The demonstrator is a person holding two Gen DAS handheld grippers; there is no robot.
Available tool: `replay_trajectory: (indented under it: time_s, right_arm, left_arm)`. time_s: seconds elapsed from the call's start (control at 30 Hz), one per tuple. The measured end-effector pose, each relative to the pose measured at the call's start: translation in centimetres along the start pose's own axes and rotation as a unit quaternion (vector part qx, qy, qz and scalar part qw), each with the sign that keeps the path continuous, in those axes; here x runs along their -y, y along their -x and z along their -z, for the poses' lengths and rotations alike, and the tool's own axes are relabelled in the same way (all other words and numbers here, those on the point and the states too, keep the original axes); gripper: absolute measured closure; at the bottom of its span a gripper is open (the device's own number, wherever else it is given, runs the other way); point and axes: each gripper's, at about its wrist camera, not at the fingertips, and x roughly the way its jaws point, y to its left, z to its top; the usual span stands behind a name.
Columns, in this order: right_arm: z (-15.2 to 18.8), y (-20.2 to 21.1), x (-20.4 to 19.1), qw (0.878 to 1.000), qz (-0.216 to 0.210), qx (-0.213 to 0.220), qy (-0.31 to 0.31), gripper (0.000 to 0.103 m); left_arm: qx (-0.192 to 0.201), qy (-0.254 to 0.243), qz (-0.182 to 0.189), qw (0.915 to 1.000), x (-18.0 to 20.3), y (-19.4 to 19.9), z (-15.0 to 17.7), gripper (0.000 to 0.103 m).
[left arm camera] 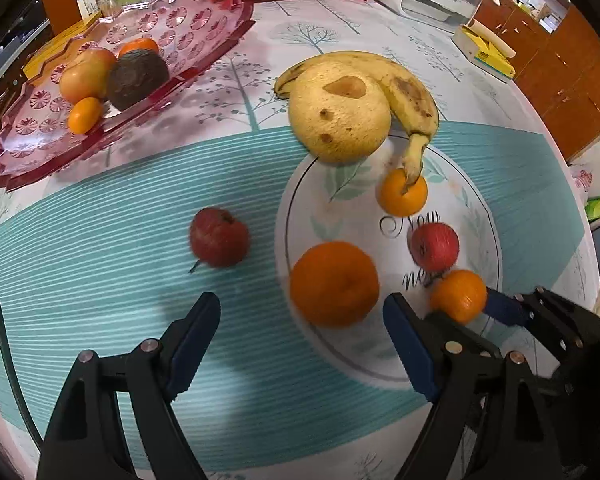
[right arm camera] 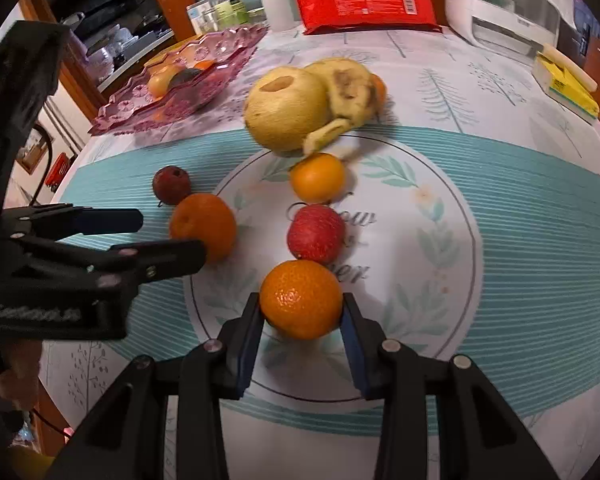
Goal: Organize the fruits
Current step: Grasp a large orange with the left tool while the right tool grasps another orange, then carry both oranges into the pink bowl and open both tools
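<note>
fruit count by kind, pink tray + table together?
Orange citrus: 5
Apples: 3
Banana: 1
Yellow melon: 1
Dark round fruit: 1
Total: 11
Not counted: an orange patch behind the banana in the right wrist view; cannot tell what it is.

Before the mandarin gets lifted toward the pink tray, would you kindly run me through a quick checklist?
1. Right tongs closed on the mandarin: ok, pads on both sides.
2. Grip centred on fruit: ok.
3. Left tongs open, holding nothing: ok.
4. Left tongs clear of the right ones: not ok, they sit close alongside.
5. Free space on the pink tray: ok.
6. Grip firmness: cannot tell.
</note>
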Motion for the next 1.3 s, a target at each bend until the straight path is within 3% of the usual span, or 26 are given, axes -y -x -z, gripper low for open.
replay_trajectory:
  time_s: [0.07, 0.3, 0.4, 0.57, 0.9, 1.3]
  right_arm:
    - [0.0, 0.2, 0.5, 1.000, 0.000, 0.001, -0.004, 0.065]
    - [0.3, 0.7, 1.4, 1.000, 0.000, 0.002, -0.011, 0.065]
    - [0.3, 0.9, 1.5, 1.000, 0.001, 0.003, -0.009, 0.065]
    - [0.5, 1.6, 1.6, 1.000, -0.004, 0.008, -0.004, 0.065]
    - [0.0, 3.2, 0.7, 1.000, -0.013, 0.021, 0.010, 0.065]
    - [-2.9, 8.3, -2.1, 0.996, -0.046, 0.066, 0.029, 0.065]
  left_arm:
    - [-0.002, 0.005, 0.001, 1.0000, 0.4, -0.6, -0.4, 0.031]
    - [-0.004, 0.018, -0.002, 0.9998, 0.9, -1.7, -0.8, 0.039]
    - [0.002, 0.013, 0.005, 0.9999, 1.3, -1.8, -1.1, 0.057]
    - [0.006, 0.004, -0.008, 0.9999, 2.0, -2.0, -1.2, 0.059]
    - [-0.007, 0.018, 0.009, 0.9998, 1.3, -0.1, 0.9, 0.060]
    - [0.063, 0.002, -0.021, 0.9978, -0.3, 10.4, 0.5, 0.060]
